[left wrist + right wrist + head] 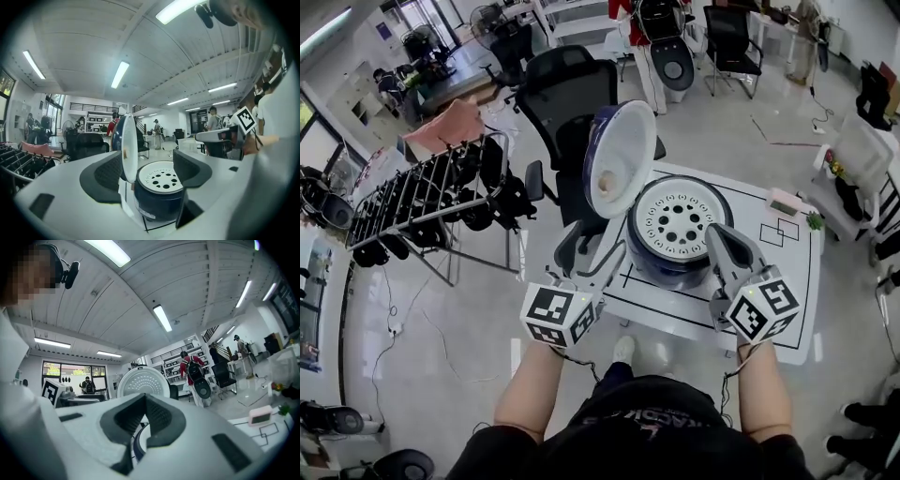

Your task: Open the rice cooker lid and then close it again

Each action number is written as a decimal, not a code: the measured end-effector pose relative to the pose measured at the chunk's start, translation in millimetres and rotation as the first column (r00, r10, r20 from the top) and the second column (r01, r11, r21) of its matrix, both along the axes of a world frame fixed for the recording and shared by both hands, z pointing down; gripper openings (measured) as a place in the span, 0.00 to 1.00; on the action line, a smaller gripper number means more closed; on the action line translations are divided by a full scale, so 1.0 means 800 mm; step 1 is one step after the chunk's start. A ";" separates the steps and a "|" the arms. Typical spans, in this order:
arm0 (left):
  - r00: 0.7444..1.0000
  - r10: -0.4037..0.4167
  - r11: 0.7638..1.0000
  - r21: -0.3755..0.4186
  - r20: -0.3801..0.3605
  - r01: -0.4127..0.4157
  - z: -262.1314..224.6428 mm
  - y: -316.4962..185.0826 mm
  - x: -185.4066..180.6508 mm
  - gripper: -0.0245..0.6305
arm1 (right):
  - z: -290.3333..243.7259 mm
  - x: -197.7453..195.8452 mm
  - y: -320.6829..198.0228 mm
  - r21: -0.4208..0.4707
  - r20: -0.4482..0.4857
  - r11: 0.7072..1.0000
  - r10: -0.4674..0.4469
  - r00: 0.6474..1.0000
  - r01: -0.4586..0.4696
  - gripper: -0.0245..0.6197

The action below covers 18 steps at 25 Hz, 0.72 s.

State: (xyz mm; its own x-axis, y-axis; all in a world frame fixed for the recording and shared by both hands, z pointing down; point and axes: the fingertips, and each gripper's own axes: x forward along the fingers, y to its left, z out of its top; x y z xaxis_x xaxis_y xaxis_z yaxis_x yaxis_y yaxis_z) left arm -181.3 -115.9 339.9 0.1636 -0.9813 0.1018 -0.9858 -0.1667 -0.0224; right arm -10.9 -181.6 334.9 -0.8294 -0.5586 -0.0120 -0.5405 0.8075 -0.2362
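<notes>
Overhead, your left tool [592, 246] stands wide open and empty just beside the rice cooker [680, 234] on the counter [787, 281], its lid [619, 159] raised upright. Left gripper view: the rice cooker sits beyond the parted jaws. Right gripper view: your right tool [144, 404] is closed on nothing.

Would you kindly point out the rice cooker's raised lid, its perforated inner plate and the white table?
raised lid [621, 157]: head view, middle of its white inner face.
perforated inner plate [679, 220]: head view, centre among the holes.
white table [804, 262]: head view, bare right-hand part.
</notes>
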 end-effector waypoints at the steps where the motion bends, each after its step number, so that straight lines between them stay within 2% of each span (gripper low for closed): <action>1: 1.000 0.007 1.000 -0.002 -0.005 -0.007 0.001 0.008 0.012 0.54 | 0.000 0.006 0.007 0.002 0.001 1.000 -0.003 1.000 0.003 0.04; 9: 0.999 0.042 0.999 -0.017 -0.016 -0.042 0.016 0.056 0.096 0.54 | 0.010 0.057 0.050 -0.001 0.005 1.000 -0.025 1.000 0.025 0.04; 14: 0.995 0.079 0.997 0.003 -0.052 -0.079 0.016 0.078 0.127 0.54 | 0.014 0.074 0.070 -0.006 0.015 0.999 -0.034 0.999 0.034 0.04; 18: 0.994 0.094 0.996 0.003 -0.047 -0.094 0.016 0.092 0.145 0.54 | 0.017 0.084 0.081 -0.011 0.020 0.999 -0.040 0.999 0.040 0.04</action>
State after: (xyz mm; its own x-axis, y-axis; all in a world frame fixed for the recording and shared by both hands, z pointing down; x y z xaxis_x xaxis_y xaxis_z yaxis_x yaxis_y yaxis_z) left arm -65.6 -42.2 353.0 0.2601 -0.9613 0.0906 -0.9656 -0.2591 0.0234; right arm 56.3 -116.5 348.8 -0.8506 -0.5253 -0.0220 -0.5031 0.8255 -0.2557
